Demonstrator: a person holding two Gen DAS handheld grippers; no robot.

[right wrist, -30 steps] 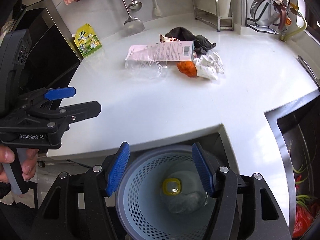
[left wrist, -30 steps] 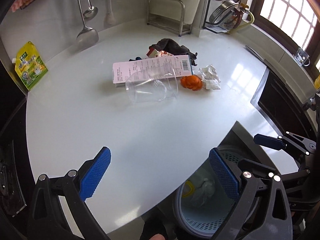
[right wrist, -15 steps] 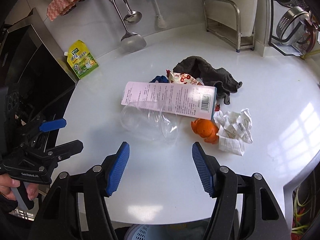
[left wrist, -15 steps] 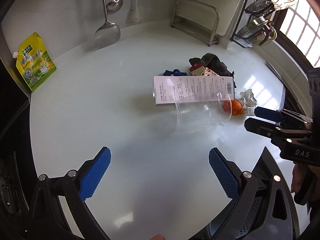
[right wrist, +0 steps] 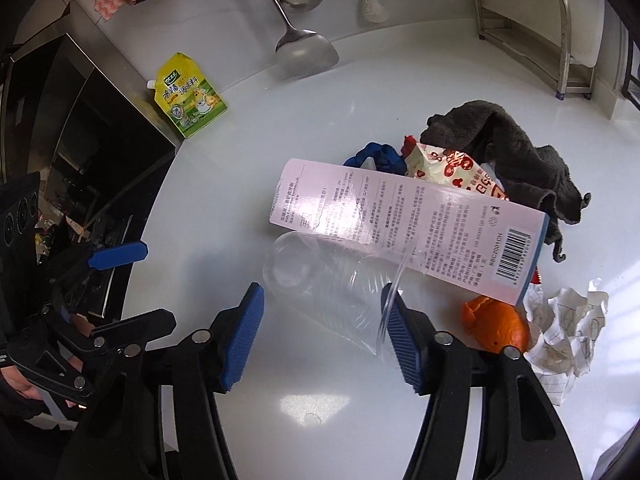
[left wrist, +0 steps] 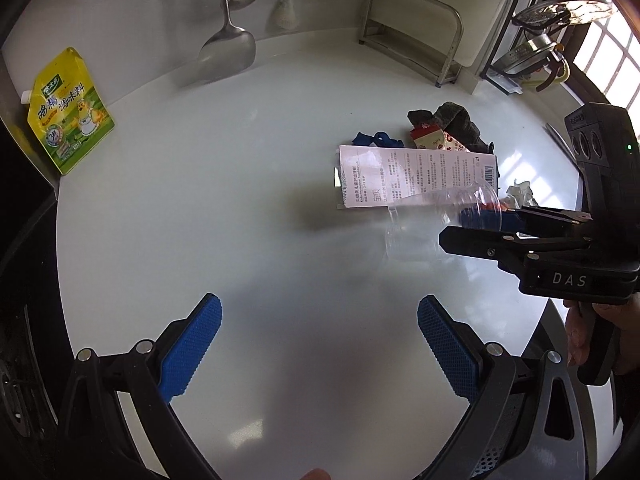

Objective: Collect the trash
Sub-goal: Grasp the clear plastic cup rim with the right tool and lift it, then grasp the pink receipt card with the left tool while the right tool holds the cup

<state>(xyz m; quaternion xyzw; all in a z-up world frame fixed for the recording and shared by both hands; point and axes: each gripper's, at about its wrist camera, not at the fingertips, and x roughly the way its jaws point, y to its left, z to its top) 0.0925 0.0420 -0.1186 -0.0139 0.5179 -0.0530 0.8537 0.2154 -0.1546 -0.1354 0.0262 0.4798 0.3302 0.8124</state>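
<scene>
A clear plastic cup (right wrist: 320,280) lies on its side on the white counter (right wrist: 320,412), its rim toward me. My right gripper (right wrist: 322,336) straddles the cup's near end; its jaws are closing and the left pad (right wrist: 244,340) still stands off the cup wall. Part of the cup lies under a pink card package (right wrist: 408,224). Orange peel (right wrist: 494,326), crumpled paper (right wrist: 564,332), a snack wrapper (right wrist: 452,168) and a dark cloth (right wrist: 516,152) lie beyond. My left gripper (left wrist: 320,344) hangs open over bare counter, left of the cup (left wrist: 424,220).
A yellow seasoning pouch (left wrist: 66,112) leans at the back left by a black stove (right wrist: 80,160). A spatula (left wrist: 228,52), a ladle and a brush hang on the wall. A metal rack (left wrist: 416,36) stands at the back right.
Both grippers moved from the basket at the counter's edge in over the counter. The right one came up to the cup and its jaws have narrowed around it.
</scene>
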